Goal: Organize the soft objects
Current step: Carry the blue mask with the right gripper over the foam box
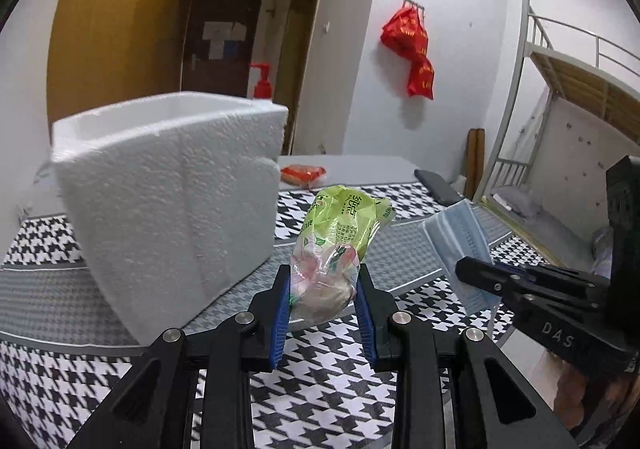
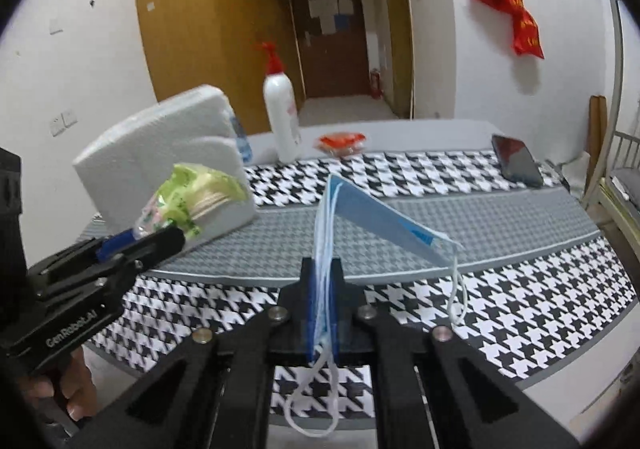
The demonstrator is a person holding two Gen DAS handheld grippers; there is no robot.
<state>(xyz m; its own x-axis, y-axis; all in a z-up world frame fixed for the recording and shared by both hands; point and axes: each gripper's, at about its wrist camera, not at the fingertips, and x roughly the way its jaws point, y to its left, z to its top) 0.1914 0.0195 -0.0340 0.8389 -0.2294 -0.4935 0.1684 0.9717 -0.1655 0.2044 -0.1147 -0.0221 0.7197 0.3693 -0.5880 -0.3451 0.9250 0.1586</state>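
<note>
Up front in the left wrist view, we see our left gripper [image 1: 324,297] clamped on a green tissue pack [image 1: 338,245], its blue pads [image 1: 280,323] pressing the crinkled wrapper from both sides. The pack is held above the houndstooth tablecloth [image 1: 320,401], tilted up and away from the camera. Just to its left stands a white foam box [image 1: 172,205], open at the top (we cannot see inside it). To the right, our right gripper [image 1: 464,267] comes in from the frame's edge, with a blue face mask [image 1: 456,237] pinched at its tip. Farther back on the table lie a small red packet [image 1: 303,174] and a dark phone [image 1: 438,187]; a red bag [image 1: 412,49] hangs on the wall.

Over in the right wrist view, the right gripper [image 2: 322,269] has its jaws drawn together on the face mask [image 2: 380,221], the pleated edge standing upright between the pads and the rest folding off to the right. One ear loop [image 2: 316,393] dangles below the fingers, another [image 2: 458,289] hangs from the far corner. The mask is clear of the tablecloth [image 2: 520,309]. At left, the left gripper [image 2: 160,239] holds the tissue pack [image 2: 188,201] just in front of the foam box [image 2: 160,153]. Behind them stands a white pump bottle [image 2: 280,117] with a red head, the red packet [image 2: 341,141] beside it, and the phone [image 2: 516,165] far right.
</note>
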